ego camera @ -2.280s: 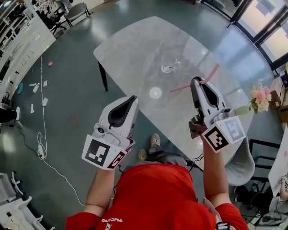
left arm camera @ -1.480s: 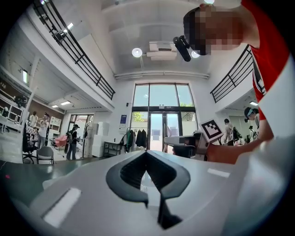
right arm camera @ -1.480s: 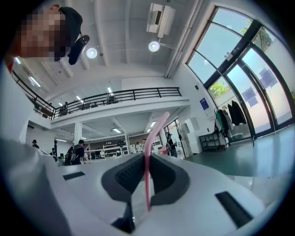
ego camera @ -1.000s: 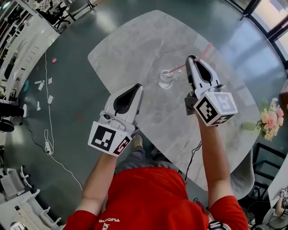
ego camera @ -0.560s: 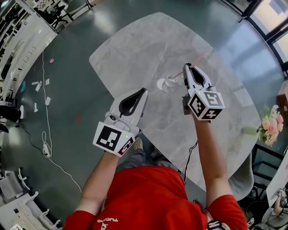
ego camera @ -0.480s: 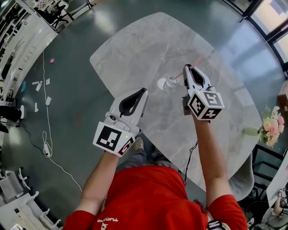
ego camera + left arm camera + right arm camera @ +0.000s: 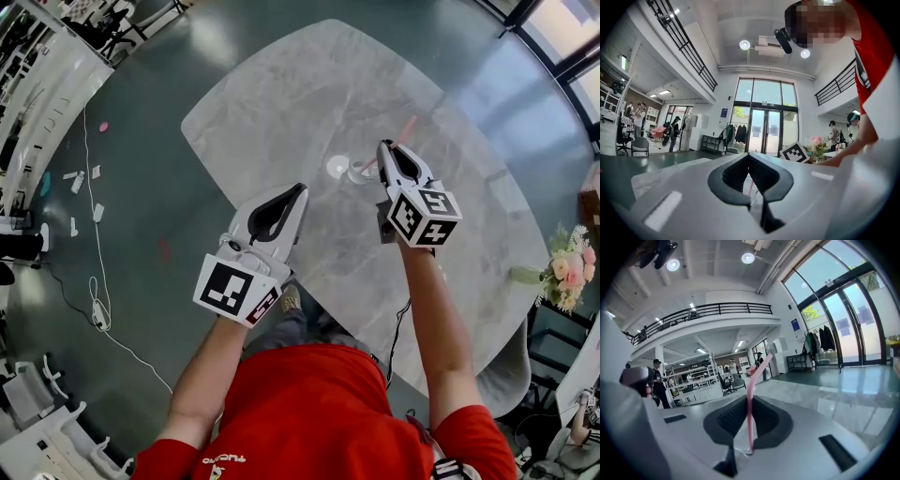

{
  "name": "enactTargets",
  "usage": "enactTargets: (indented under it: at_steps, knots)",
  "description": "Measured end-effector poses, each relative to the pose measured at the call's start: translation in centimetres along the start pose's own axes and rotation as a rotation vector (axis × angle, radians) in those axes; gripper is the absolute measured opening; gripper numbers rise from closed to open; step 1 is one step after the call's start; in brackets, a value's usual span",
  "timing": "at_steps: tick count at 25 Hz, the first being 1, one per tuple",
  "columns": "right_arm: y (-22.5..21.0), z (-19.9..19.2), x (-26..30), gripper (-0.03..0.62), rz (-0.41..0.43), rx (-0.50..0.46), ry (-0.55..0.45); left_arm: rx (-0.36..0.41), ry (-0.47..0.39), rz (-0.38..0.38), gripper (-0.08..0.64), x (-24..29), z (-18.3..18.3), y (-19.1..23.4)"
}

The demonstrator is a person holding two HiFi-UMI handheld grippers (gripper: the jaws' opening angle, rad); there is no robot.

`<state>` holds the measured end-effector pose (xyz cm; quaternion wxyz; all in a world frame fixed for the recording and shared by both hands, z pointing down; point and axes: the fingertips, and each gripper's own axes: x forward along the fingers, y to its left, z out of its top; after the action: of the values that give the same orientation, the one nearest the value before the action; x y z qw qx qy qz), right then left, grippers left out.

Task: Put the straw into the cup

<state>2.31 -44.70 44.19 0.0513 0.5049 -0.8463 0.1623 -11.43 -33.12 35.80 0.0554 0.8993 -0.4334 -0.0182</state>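
The straw (image 7: 749,418) is pinched in the narrow jaws of my right gripper (image 7: 386,148), with its low end right at the mouth of the cup (image 7: 356,172); can't tell if it's in yet. Letting go this slanted could flip it out or knock the cup over. My left gripper (image 7: 298,190), jaws closed on nothing, is well apart from it.

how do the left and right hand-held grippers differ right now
Load: the right hand-held gripper is shut on the pink straw; the left hand-held gripper is shut on nothing.
Place: the right one is beside the clear cup, straw end reaching it; the left one hangs back by the table's near edge.
Shared: both point toward the cup.
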Motion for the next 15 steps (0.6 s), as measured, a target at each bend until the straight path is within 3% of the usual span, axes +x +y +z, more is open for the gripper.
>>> enactTargets:
  at_steps: [8,15]
  knots:
    - [-0.9,-1.2,1.0,0.026,-0.021,-0.044,0.073,-0.009,0.004,-0.001,0.006,0.6,-0.5,0.4]
    - [-1.4,-2.7,1.1,0.122,-0.037,-0.152,0.206,-0.011,0.002,0.0,0.005,0.4,-0.6,0.1]
